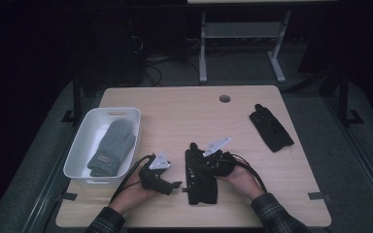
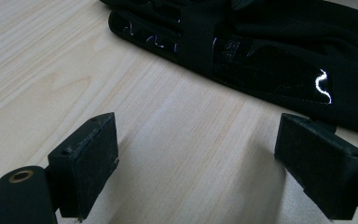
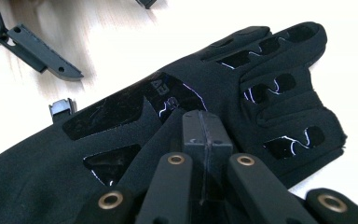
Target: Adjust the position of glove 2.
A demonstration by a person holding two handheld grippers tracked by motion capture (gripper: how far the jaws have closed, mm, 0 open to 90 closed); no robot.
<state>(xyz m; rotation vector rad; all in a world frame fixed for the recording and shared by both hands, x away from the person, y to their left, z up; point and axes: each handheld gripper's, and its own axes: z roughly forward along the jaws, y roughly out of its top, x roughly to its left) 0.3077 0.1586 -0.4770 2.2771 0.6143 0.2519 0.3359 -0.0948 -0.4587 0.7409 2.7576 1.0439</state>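
My right tool (image 3: 200,128) is clenched on a fold of the black fabric glove with glossy palm patches (image 3: 177,121), which lies flat at the near middle of the pale wooden surface (image 1: 175,107). My left tool (image 2: 198,175) sits released just beside the glove's edge, jaws wide over bare wood. To do this well I judge I should lift by the pinch without tugging, letting the fabric hang clear before carrying it toward the white plastic bin (image 1: 77,145) holding the grey knitted mitten (image 1: 111,148).
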